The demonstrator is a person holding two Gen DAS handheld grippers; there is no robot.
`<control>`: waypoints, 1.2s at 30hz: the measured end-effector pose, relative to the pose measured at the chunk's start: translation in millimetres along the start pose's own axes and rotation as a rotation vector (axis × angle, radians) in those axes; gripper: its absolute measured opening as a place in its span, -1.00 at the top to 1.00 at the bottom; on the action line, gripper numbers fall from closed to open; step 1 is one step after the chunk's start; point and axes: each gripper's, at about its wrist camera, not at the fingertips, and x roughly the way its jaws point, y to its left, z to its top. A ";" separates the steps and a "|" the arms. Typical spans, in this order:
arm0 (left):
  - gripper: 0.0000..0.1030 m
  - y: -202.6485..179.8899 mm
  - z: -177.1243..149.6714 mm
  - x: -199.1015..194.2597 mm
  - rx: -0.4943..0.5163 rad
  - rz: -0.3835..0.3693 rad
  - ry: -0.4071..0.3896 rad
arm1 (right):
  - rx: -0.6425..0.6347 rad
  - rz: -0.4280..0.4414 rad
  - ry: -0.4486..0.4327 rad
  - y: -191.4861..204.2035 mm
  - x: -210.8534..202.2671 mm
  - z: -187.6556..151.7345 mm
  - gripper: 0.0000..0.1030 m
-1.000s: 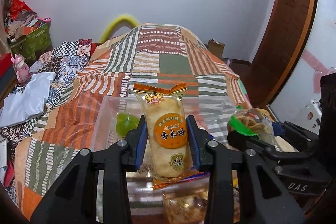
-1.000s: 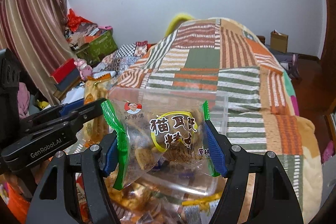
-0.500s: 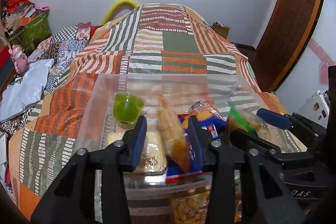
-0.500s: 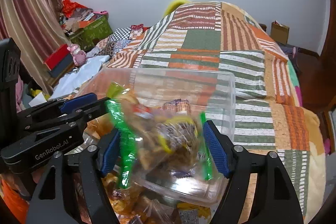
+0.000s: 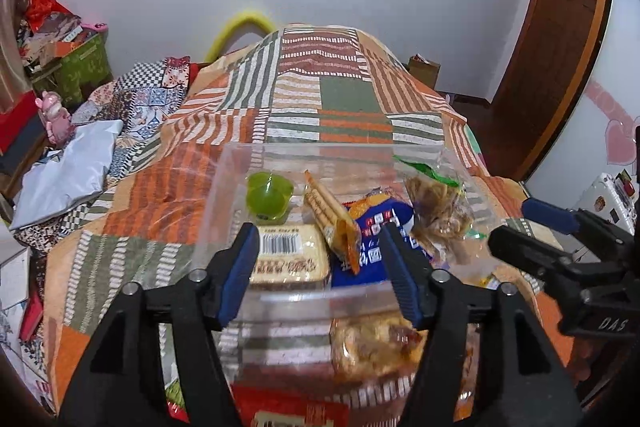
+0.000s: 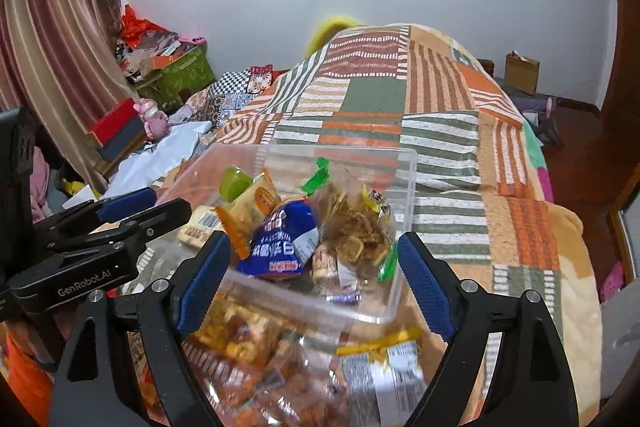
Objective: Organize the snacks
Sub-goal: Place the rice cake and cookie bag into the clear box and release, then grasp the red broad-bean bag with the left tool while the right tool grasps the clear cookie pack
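Note:
A clear plastic bin (image 5: 240,163) (image 6: 408,163) sits on the quilt-covered bed. In it lie a green jelly cup (image 5: 269,195), a barcoded cake pack (image 5: 286,259), the orange rice-cracker pack (image 5: 332,219) (image 6: 260,199), a blue bag (image 5: 376,223) (image 6: 284,243) and the green-edged chip bag (image 5: 434,203) (image 6: 352,223). My left gripper (image 5: 322,267) is open and empty just before the bin's near wall. My right gripper (image 6: 312,267) is open and empty above the bin's near edge; it also shows in the left wrist view (image 5: 560,239).
More loose snack packs (image 5: 372,347) (image 6: 384,359) lie on the bed in front of the bin. The patchwork quilt (image 5: 320,99) stretches beyond. Clutter and boxes (image 6: 172,75) stand at the left; a wooden door (image 5: 560,27) is at the right.
Both grippers have opened. The orange rice-cracker pack dropped from the left gripper and the chip bag from the right one; both now lie in the bin.

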 end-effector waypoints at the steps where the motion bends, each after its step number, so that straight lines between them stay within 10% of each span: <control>1: -0.29 0.1 -3.1 -4.0 0.000 0.002 -0.001 | 0.003 0.002 -0.003 0.6 -3.9 -1.7 -0.62; 36: -0.55 25.4 -134.0 -21.3 -0.100 -0.022 0.237 | 0.087 0.014 0.197 20.3 3.4 -101.1 -0.69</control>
